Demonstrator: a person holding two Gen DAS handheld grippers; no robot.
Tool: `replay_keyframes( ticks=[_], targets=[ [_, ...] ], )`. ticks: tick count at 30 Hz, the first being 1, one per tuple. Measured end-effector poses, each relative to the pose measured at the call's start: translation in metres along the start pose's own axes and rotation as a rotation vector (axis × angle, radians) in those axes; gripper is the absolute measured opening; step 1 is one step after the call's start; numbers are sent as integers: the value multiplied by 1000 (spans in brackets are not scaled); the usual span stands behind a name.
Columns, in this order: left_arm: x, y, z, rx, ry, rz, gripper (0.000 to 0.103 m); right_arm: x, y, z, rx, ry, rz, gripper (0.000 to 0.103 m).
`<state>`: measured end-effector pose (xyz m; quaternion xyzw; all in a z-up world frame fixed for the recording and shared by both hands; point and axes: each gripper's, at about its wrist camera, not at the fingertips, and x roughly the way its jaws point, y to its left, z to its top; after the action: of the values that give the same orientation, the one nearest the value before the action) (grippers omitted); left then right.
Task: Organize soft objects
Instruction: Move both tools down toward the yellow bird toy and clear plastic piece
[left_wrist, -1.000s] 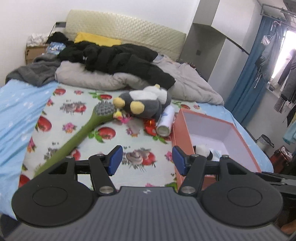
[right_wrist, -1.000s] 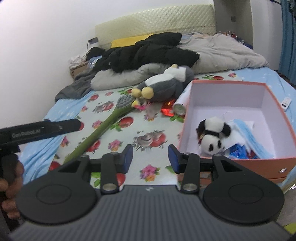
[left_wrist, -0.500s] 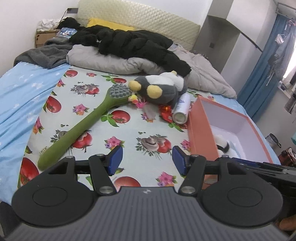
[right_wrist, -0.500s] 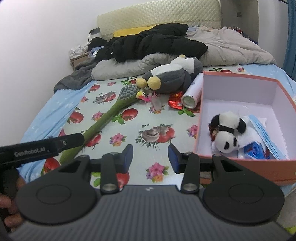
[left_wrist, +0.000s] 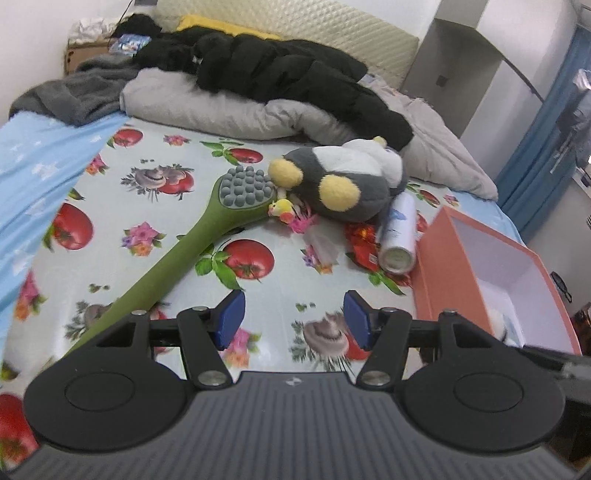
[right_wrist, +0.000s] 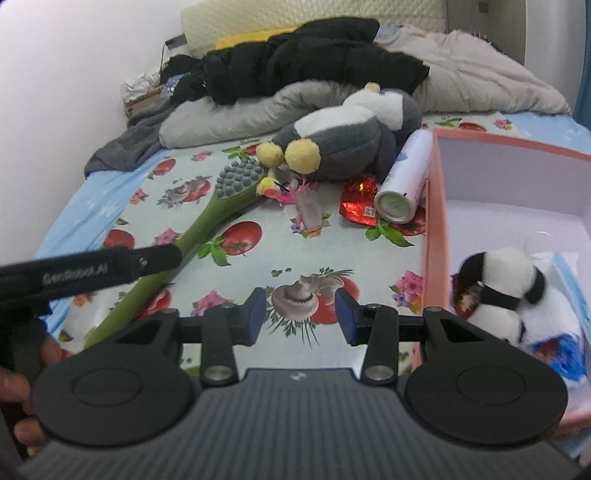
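Because the big grey-and-white plush penguin with yellow feet (left_wrist: 343, 184) is squashy and light, its fat belly looks best to pinch — it lies on the fruit-print sheet (left_wrist: 155, 221), beside the orange box (right_wrist: 436, 229). Both the left gripper (left_wrist: 293, 319) and right gripper (right_wrist: 300, 309) are apart, holding nothing.

Both wrist views look steeply down over the bed (left_wrist: 110, 206) from close above, side by side, facing its headboard. Shared: plush penguin (left_wrist: 343, 188) (right_wrist: 343, 147), orange box (left_wrist: 439, 266) (right_wrist: 436, 236).

box (left_wrist: 491, 280) cropped rightward, panda (right_wrist: 506, 291) blurred
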<state>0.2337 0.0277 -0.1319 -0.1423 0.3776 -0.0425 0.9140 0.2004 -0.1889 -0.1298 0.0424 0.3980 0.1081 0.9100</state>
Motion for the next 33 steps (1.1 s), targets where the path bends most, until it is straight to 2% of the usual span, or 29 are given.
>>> replay_keyframes(
  ticks=[10, 16, 23, 29, 33],
  targets=[
    [101, 16, 32, 0, 33, -7, 65, 89, -8, 21, 34, 33, -49, 43],
    [143, 20, 50, 25, 21, -18, 65, 133, -13, 27, 57, 50, -65, 43],
    [186, 16, 71, 61, 16, -48, 64, 168, -11, 31, 80, 23, -79, 42],
    [213, 10, 84, 113, 0, -40, 63, 190, -12, 34, 93, -4, -101, 41],
    [225, 6, 83, 138, 10, -40, 56, 198, -6, 38, 71, -33, -110, 37]
  ],
)
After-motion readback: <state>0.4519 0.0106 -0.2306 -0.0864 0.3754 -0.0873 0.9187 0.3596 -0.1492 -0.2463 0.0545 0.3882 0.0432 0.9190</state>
